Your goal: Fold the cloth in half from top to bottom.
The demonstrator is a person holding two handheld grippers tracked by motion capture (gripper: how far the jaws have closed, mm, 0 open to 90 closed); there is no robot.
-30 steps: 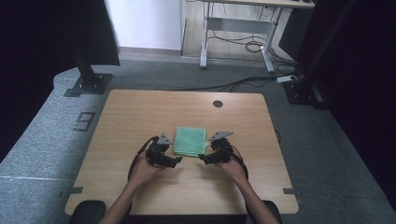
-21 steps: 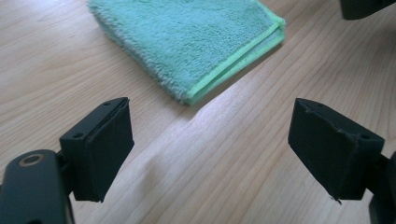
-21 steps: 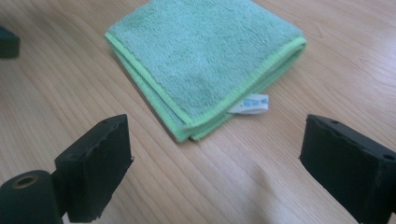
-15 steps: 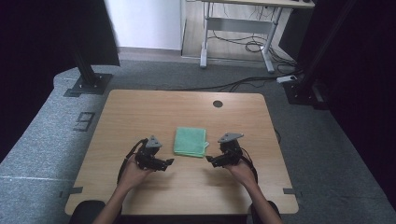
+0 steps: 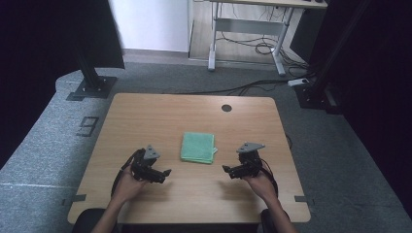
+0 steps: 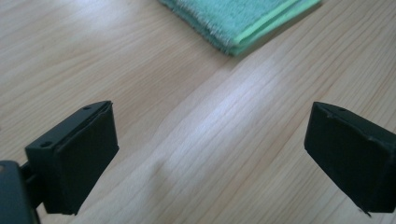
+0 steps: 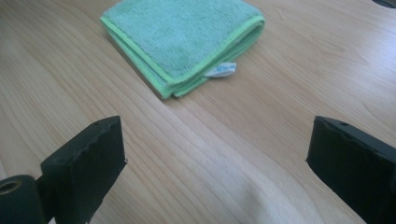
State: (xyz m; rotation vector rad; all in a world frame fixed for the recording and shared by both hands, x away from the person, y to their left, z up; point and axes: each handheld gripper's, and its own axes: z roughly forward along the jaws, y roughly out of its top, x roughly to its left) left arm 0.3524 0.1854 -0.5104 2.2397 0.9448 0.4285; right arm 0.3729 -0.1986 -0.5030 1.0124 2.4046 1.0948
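Both your tools stand released, a folded cloth lying between and just ahead of them.

Your left tool (image 5: 165,173) has just been spreading its jaws, nothing between them; your right tool (image 5: 227,170) likewise, also empty; the green cloth (image 5: 198,147) rests flat on the tabletop (image 5: 145,116), apart from both; its white tag (image 7: 220,70) points toward your right tool.

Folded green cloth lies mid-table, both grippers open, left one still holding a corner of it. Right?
Not quite. The left gripper holds nothing: the left gripper view shows bare table between its open jaws, the green cloth lying apart ahead. The right gripper is open too.
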